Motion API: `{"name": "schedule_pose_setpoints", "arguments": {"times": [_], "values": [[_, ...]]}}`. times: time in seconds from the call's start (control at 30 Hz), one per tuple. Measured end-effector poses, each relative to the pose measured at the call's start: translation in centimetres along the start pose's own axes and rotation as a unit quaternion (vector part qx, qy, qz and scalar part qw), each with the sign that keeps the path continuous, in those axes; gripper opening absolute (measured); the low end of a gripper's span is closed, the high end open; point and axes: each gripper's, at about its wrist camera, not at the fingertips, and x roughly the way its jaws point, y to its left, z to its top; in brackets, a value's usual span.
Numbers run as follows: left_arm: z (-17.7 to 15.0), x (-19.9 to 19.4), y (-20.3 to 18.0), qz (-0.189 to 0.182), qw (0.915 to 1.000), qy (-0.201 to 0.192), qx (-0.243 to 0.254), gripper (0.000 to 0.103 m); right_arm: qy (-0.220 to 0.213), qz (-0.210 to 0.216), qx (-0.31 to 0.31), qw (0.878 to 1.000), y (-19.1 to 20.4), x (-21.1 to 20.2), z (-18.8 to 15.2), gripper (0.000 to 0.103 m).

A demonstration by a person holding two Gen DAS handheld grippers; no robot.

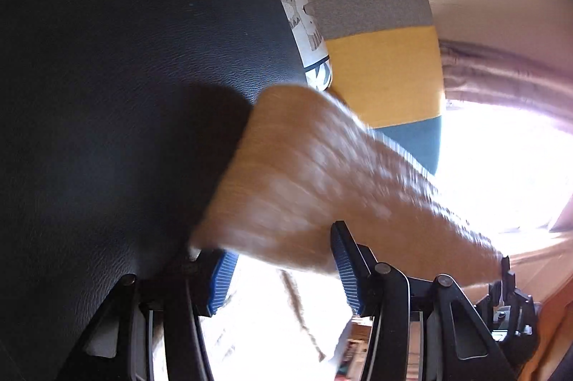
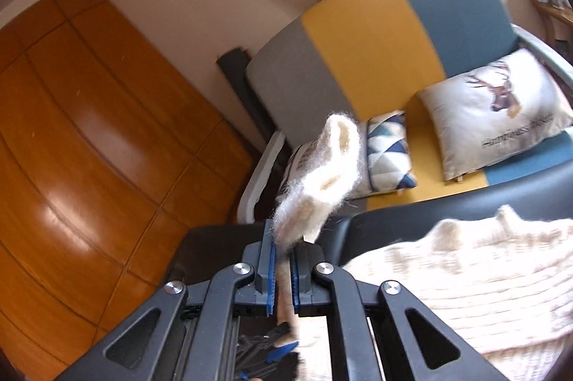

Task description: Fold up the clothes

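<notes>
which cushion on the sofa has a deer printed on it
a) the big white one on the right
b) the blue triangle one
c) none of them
a: in the right wrist view the big white cushion shows an antlered deer, while the smaller cushion beside it has blue triangles.

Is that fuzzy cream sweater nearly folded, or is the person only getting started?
Nothing looks folded yet. The cream knit sweater lies spread and rumpled over the dark surface. In hand: the right gripper is shut on a fuzzy edge of it, lifted off the surface; the left gripper is open, with a stretch of knit passing in front of it. The folds themselves appear to be still ahead.
</notes>
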Motion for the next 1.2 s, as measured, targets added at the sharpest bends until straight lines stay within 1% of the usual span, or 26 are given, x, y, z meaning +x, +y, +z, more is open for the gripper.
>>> {"name": "schedule_pose_setpoints", "arguments": {"times": [0.1, 0.23, 0.33, 0.4, 0.43, 0.47, 0.5, 0.53, 0.57, 0.6, 0.67, 0.73, 0.83, 0.87, 0.9, 1.03, 1.1, 1.17, 1.2], "values": [[-0.3, 0.9, -0.7, 0.019, 0.9995, 0.002, 0.023, 0.051, -0.016, -0.017, 0.033, 0.999, -3.9, -2.2, 0.1, 0.005], [-0.7, 2.2, -1.7, 0.045, 0.9975, 0.005, 0.053, 0.051, -0.016, -0.047, 0.086, 0.995, -10.0, -3.6, -1.6, 0.005], [-1.0, 3.0, -2.4, 0.064, 0.995, 0.007, 0.076, 0.042, -0.004, -0.068, 0.123, 0.99, -14.1, -3.8, -3.9, 0.005], [-1.3, 3.2, -2.5, 0.07, 0.9939, 0.005, 0.086, 0.031, 0.003, -0.078, 0.148, 0.986, -16.6, -3.8, -5.4, 0.005], [-1.4, 3.2, -2.5, 0.071, 0.9934, 0.003, 0.09, 0.03, 0.005, -0.08, 0.161, 0.984, -17.9, -3.9, -6.1, 0.005], [-1.9, 2.8, -2.1, 0.073, 0.9926, 0.002, 0.097, 0.025, 0.006, -0.081, 0.174, 0.981, -19.0, -3.9, -6.8, 0.005], [-2.2, 2.6, -2.0, 0.081, 0.9911, 0.0, 0.106, 0.02, 0.006, -0.082, 0.182, 0.98, -19.8, -4.0, -7.4, 0.005], [-2.5, 2.4, -2.0, 0.087, 0.9897, -0.001, 0.114, 0.018, 0.007, -0.084, 0.189, 0.978, -20.5, -4.2, -7.9, 0.005], [-2.6, 2.5, -2.2, 0.089, 0.989, -0.001, 0.118, 0.012, 0.008, -0.086, 0.196, 0.977, -21.2, -4.3, -8.5, 0.005], [-2.8, 2.6, -2.5, 0.091, 0.9883, -0.001, 0.123, 0.009, 0.006, -0.087, 0.198, 0.976, -21.7, -4.5, -8.9, 0.005], [-3.2, 2.4, -2.9, 0.092, 0.9855, -0.002, 0.142, 0.008, -0.001, -0.087, 0.193, 0.977, -22.2, -4.8, -9.4, 0.005], [-3.6, 3.1, -3.5, 0.102, 0.9814, 0.004, 0.163, 0.008, -0.005, -0.1, 0.189, 0.977, -22.6, -5.4, -9.9, 0.005], [-4.6, 3.7, -2.7, 0.129, 0.9759, 0.015, 0.175, 0.008, 0.009, -0.12, 0.202, 0.972, -24.6, -5.4, -11.5, 0.005], [-4.8, 3.8, -2.4, 0.135, 0.975, 0.018, 0.176, 0.008, 0.014, -0.122, 0.211, 0.97, -25.4, -5.2, -12.2, 0.005], [-5.0, 3.8, -2.1, 0.136, 0.9747, 0.019, 0.176, 0.008, 0.014, -0.113, 0.222, 0.968, -26.0, -5.2, -12.8, 0.006], [-4.9, 3.6, -1.5, 0.122, 0.979, 0.023, 0.162, 0.008, -0.003, -0.069, 0.271, 0.96, -27.8, -5.5, -14.3, 0.009], [-4.5, 3.6, -1.1, 0.107, 0.9841, 0.027, 0.139, 0.012, -0.013, -0.052, 0.294, 0.954, -28.6, -5.7, -14.5, 0.012], [-4.2, 3.7, -0.7, 0.091, 0.9884, 0.028, 0.118, 0.012, -0.026, -0.056, 0.301, 0.952, -28.8, -5.9, -14.2, 0.012], [-4.2, 3.6, -0.9, 0.09, 0.9878, 0.024, 0.124, 0.012, -0.021, -0.07, 0.287, 0.955, -28.4, -5.8, -13.8, 0.012]]}}
